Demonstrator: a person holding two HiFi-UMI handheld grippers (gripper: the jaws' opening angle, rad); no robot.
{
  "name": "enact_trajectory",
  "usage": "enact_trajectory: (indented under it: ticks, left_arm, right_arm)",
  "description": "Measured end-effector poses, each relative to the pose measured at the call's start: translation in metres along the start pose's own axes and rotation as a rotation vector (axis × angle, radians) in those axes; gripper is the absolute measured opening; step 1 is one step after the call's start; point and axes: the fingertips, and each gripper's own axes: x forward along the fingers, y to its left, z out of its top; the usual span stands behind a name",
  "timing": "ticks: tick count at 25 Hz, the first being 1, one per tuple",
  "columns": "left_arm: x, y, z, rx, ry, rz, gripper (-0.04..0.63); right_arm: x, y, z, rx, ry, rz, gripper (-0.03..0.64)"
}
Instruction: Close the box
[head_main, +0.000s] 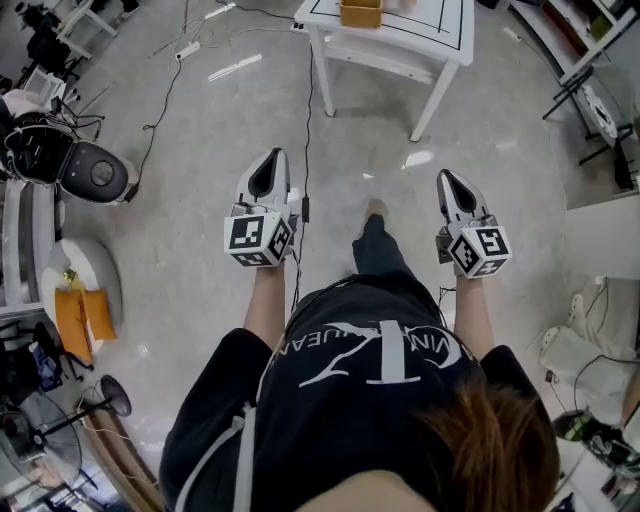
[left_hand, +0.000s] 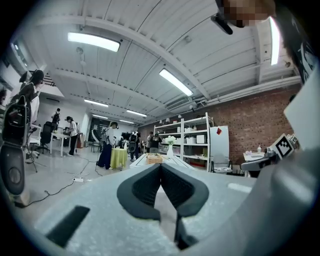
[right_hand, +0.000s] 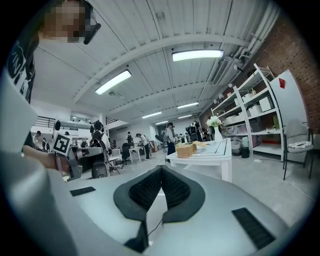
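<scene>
The box sits on a white tabletop at the far side of the floor, well apart from both grippers. It is small, tan and squarish. From the right gripper view its sides look coarse, perhaps woven, and what looks like a paler flap sticks out from its top to the right. It is too small to tell more. In the left gripper view it shows as a tan block at the tabletop's near end.

The tabletop is flat and smooth, marked with thin black lines, and stands on slim white legs. The floor is grey and glossy, with a thin black cable trailing across it.

The left gripper is held level, its jaws pressed together at the tips with nothing between them. The right gripper is likewise fully closed and empty. Both have matte grey shells and dark, finely ribbed pads. Each carries a white cube with black square markers.
</scene>
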Motion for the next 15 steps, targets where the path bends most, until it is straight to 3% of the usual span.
enact_trajectory:
  ticks: [4,5,6,8,15]
  left_arm:
    - [0.038,0.023,0.003,-0.007,0.005,0.019,0.011]
    - [0.050,0.026,0.003,-0.006,0.015,0.013,0.011]
    - [0.064,0.028,0.003,-0.005,0.022,0.006,0.011]
    - [0.093,0.032,0.006,-0.011,0.021,-0.001,0.011]
    - [0.179,0.043,0.013,-0.008,0.039,-0.026,0.011]
  right_arm:
    - [0.043,-0.028,0.016,0.041,-0.038,-0.021,0.012]
    - [0.054,-0.034,0.022,0.050,-0.046,-0.022,0.095]
    - [0.065,-0.041,0.029,0.056,-0.054,-0.022,0.137]
    - [0.088,-0.056,0.038,0.060,-0.060,-0.017,0.167]
    - [0.153,-0.106,0.056,0.083,-0.042,-0.032,0.199]
